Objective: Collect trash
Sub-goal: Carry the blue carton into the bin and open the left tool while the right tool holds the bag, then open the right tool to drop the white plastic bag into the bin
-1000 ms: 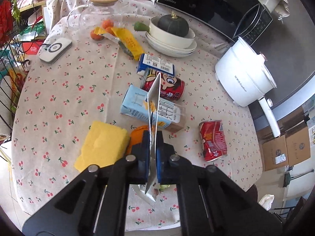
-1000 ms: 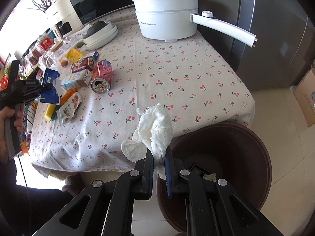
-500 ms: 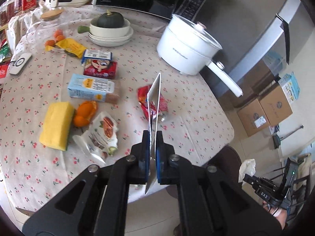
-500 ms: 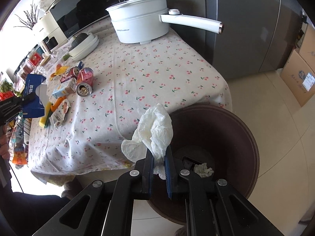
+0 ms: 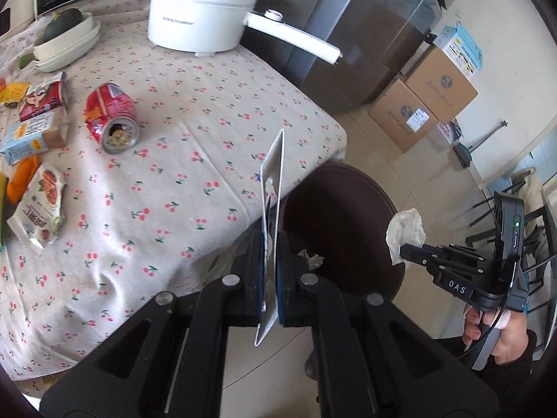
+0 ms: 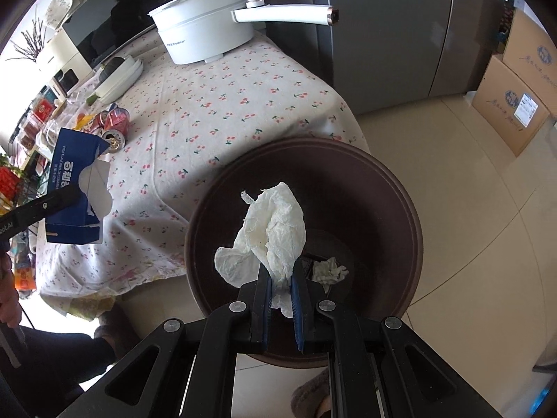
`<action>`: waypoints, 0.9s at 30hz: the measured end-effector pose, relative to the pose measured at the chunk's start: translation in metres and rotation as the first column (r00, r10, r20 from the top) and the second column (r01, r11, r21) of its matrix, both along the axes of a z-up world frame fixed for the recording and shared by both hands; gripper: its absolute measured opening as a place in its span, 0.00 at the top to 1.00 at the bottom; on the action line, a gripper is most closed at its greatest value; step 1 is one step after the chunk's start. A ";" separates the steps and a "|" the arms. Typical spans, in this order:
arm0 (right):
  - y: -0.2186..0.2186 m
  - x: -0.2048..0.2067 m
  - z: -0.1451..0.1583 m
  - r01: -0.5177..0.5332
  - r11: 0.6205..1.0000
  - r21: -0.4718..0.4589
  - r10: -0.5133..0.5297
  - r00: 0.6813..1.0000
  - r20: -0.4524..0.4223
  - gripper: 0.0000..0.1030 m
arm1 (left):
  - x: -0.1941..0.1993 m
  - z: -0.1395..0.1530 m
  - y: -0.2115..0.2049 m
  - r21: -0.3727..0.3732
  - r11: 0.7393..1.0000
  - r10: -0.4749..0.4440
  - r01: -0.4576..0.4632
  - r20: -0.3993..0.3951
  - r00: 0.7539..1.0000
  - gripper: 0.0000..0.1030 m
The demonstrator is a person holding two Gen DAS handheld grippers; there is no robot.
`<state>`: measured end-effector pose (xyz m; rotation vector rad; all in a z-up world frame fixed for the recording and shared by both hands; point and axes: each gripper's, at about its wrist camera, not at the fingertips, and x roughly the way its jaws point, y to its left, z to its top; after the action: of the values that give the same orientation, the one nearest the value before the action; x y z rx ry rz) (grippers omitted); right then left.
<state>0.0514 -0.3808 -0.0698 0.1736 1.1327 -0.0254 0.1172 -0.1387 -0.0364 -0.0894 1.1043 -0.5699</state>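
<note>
My right gripper (image 6: pixel 281 284) is shut on a crumpled white tissue (image 6: pixel 275 233) and holds it over the mouth of the dark brown trash bin (image 6: pixel 400 209). My left gripper (image 5: pixel 268 244) is shut on a flattened blue carton (image 5: pixel 272 188), seen edge-on, by the table's edge next to the bin (image 5: pixel 348 195). The carton (image 6: pixel 75 188) shows its blue side in the right wrist view. The tissue (image 5: pixel 405 231) also shows in the left wrist view. A crushed red can (image 5: pixel 109 115), a snack packet (image 5: pixel 38 205) and a milk carton (image 5: pixel 31 136) lie on the table.
A white electric pot (image 5: pixel 205 10) with a long handle stands at the table's far side. A bowl with a green squash (image 5: pixel 64 35) sits at the back left. Crumpled paper (image 6: pixel 329 268) lies inside the bin. Cardboard boxes (image 5: pixel 428 104) stand on the floor by the fridge.
My left gripper has swung right with the carton, from over the table to its edge by the bin. My right gripper has carried the tissue from the bin's rim to over its mouth.
</note>
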 end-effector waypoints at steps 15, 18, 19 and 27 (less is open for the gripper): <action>-0.032 -0.014 -0.012 0.020 1.000 0.001 -0.020 0.999 -0.027 0.88 | 0.003 -0.037 -0.069 0.006 0.989 -0.145 0.145 -0.062 0.987 0.91; -0.036 -0.014 -0.012 0.031 0.999 0.005 -0.031 0.999 -0.025 0.88 | 0.004 -0.039 -0.081 -0.027 0.980 -0.196 0.195 -0.062 0.979 0.81; -0.035 -0.013 -0.013 0.034 0.999 0.003 -0.034 0.999 -0.026 0.88 | 0.004 -0.039 -0.083 -0.002 0.982 -0.191 0.191 -0.053 0.980 0.77; -0.036 -0.011 -0.020 0.038 0.999 -0.010 -0.039 0.998 -0.053 0.88 | 0.005 -0.021 -0.068 0.078 0.989 -0.134 0.130 0.047 0.990 0.27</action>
<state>0.0406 -0.4167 -0.0898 0.1877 1.1817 -0.0695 0.1226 -0.2072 -0.0573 0.0632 1.0847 -0.6451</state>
